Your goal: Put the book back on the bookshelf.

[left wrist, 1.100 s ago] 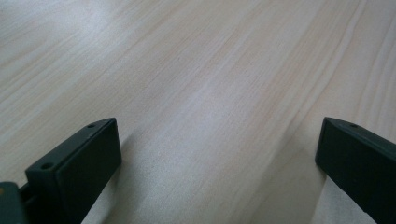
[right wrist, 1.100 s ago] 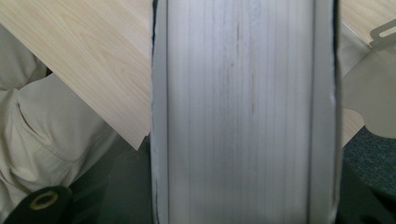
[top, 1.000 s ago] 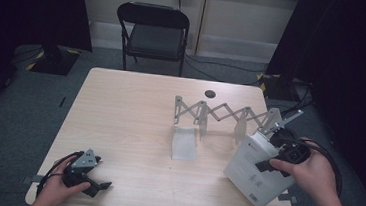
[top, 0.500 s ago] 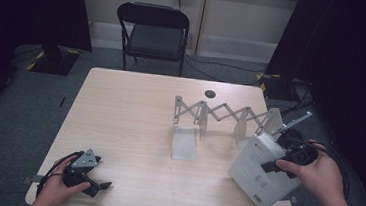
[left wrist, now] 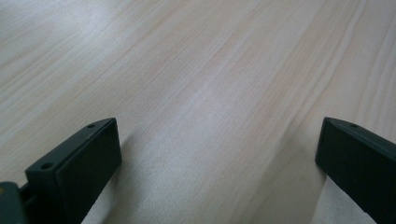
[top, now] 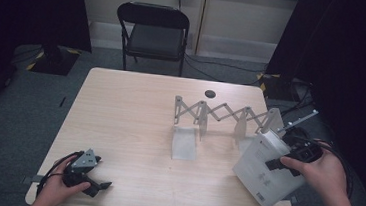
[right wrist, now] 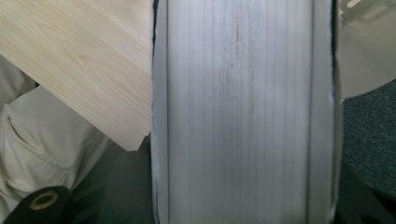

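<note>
The white book (top: 264,169) sits at the right front corner of the table (top: 129,123), tilted, with its lower corner near the table edge and its upper end raised toward the accordion rack (top: 222,115). I have it in the right gripper (top: 294,154), which grips the book at its upper right edge. In the right gripper view the page block (right wrist: 240,112) stands between the two covers and spans the space between the jaws, so I read the jaws as clamped across the thickness of the book. The jaw tips themselves are hidden behind the covers, so I judge the clamp from the fit rather than from visible contact.

The tilt suits the likely purpose: a book held by its edge and raised on one corner can be swung upright and fed into one of the rack's slots. The rack stands extended just behind and left of the book, with its white dividers (top: 184,142) facing the front, so the approach path is short.

The left gripper (top: 94,183) rests at the left front corner of the table, well apart from the book. In the left gripper view its jaws stand wide apart over bare wood and grip nothing. I keep it parked there so it stays out of the right arm's path.
</note>
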